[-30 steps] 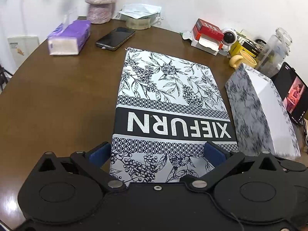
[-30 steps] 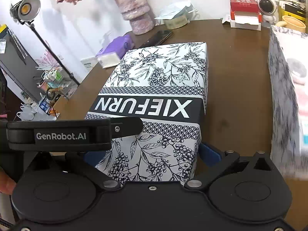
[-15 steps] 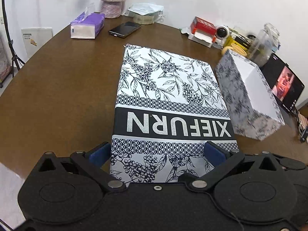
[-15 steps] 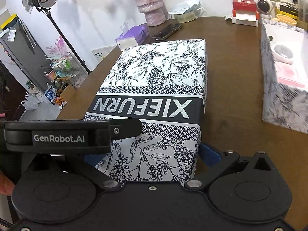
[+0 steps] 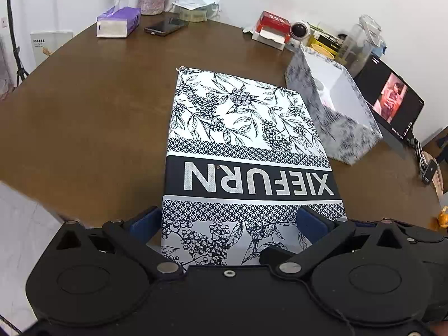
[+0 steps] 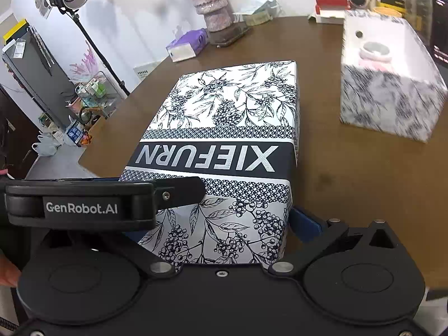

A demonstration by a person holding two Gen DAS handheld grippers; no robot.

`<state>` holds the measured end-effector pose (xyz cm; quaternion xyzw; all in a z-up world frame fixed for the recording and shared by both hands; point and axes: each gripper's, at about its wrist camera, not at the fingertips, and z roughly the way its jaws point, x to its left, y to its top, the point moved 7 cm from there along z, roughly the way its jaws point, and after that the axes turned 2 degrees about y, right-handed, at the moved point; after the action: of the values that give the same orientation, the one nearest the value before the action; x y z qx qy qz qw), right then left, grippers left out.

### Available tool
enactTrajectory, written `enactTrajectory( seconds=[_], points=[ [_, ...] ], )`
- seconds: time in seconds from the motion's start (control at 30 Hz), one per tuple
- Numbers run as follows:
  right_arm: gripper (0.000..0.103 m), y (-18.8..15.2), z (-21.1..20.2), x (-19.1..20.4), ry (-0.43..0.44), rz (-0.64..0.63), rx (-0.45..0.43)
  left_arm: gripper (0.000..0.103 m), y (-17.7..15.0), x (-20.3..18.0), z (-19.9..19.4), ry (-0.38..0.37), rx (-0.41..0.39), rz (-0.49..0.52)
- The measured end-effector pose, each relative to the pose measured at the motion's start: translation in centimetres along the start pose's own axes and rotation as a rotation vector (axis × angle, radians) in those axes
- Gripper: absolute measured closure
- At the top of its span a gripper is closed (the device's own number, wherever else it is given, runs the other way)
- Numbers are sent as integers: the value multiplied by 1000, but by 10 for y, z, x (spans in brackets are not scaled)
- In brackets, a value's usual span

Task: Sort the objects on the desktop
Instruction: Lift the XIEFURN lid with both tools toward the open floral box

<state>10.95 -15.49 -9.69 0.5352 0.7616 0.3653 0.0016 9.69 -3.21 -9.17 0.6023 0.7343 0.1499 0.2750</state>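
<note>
A long box lid (image 5: 246, 145) printed with black berries, leaves and "XIEFURN" is held level above the brown table (image 5: 98, 112). My left gripper (image 5: 228, 222) is shut on its near end, one blue pad on each long side. My right gripper (image 6: 218, 226) clamps the same lid (image 6: 232, 128) from just beside the left one; its right pad shows, while its left pad is hidden behind the left gripper's body (image 6: 81, 207). The matching open box (image 5: 308, 98) stands on the table to the right and holds a round pink-and-white item (image 6: 375, 50).
Along the far edge of the table lie a purple tissue pack (image 5: 117, 22), a phone (image 5: 165, 26), a red carton (image 5: 273, 25), a small camera (image 5: 301, 29) and a jar (image 5: 361, 42). A lit tablet (image 5: 392, 100) leans at the right. A vase (image 6: 212, 8) stands far back.
Both grippers have risen and drawn back with the lid between them. The table, the open box and the far clutter now look smaller and lower, and the table's near left edge shows.
</note>
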Motion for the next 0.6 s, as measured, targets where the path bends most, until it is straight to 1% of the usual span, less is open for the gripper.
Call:
enactTrajectory(
  seconds=[0.3,0.6],
  points=[
    [0,-40,-44,-15,-8,23,-22,1,-39,-35,-21,-10,-8,12],
    [0,-60,-87,-41,-42,71,-67,0,-59,-81,-30,-42,-14,67]
  ],
)
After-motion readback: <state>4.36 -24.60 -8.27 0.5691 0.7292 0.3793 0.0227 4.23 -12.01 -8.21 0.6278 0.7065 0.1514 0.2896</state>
